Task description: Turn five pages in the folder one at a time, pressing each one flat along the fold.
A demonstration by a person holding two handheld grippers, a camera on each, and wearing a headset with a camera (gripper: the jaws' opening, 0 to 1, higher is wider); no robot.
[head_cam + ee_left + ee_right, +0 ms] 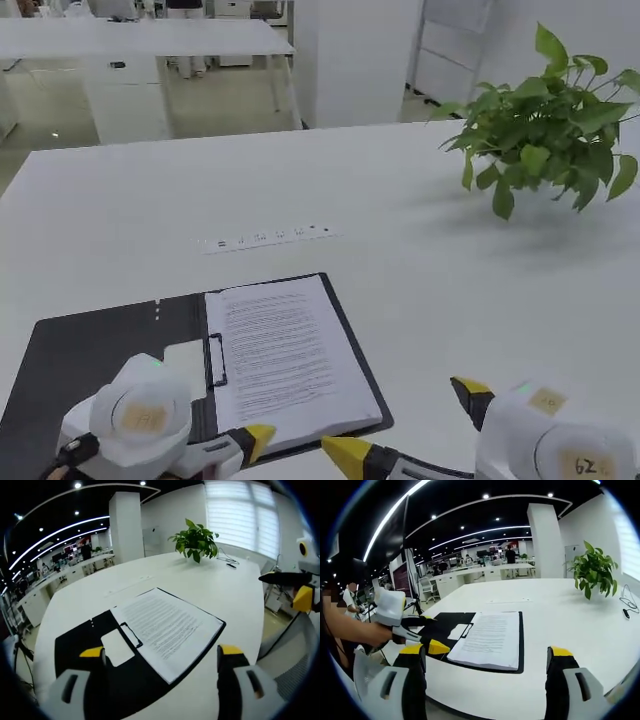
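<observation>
Left gripper (162, 652), right gripper (487, 652), both agape, folder (90, 350), potted plant (545, 120) beyond

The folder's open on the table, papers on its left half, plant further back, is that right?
Not quite: the head view shows the papers on the right half of the folder, not the left. It is open on the table, plant further back.
</observation>
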